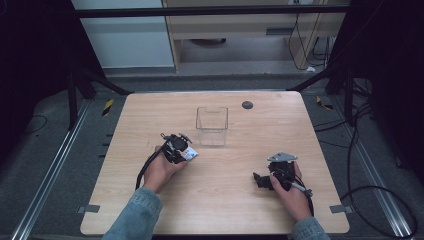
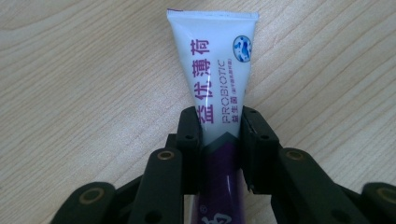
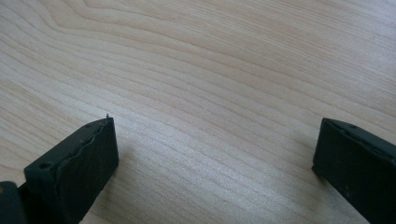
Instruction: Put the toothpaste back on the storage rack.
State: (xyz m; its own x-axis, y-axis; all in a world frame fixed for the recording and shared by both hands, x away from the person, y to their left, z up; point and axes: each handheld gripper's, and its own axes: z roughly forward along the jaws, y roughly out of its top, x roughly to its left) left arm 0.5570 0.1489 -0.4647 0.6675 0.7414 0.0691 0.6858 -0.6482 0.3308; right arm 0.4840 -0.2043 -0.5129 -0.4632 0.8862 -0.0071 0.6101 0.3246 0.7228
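A white and purple toothpaste tube printed PROBIOTIC lies on the wooden table, its flat crimped end pointing away from the camera. My left gripper is shut on the tube's middle, both jaws pressed against its sides. From above, the left gripper sits left of centre with the tube's white end sticking out toward the right. My right gripper is open, jaws wide apart over bare wood; in the high view the right gripper rests near the table's right front.
A clear plastic box stands upright just behind and right of the left gripper. A dark round disc sits near the table's far edge. Cables trail on the floor to the right.
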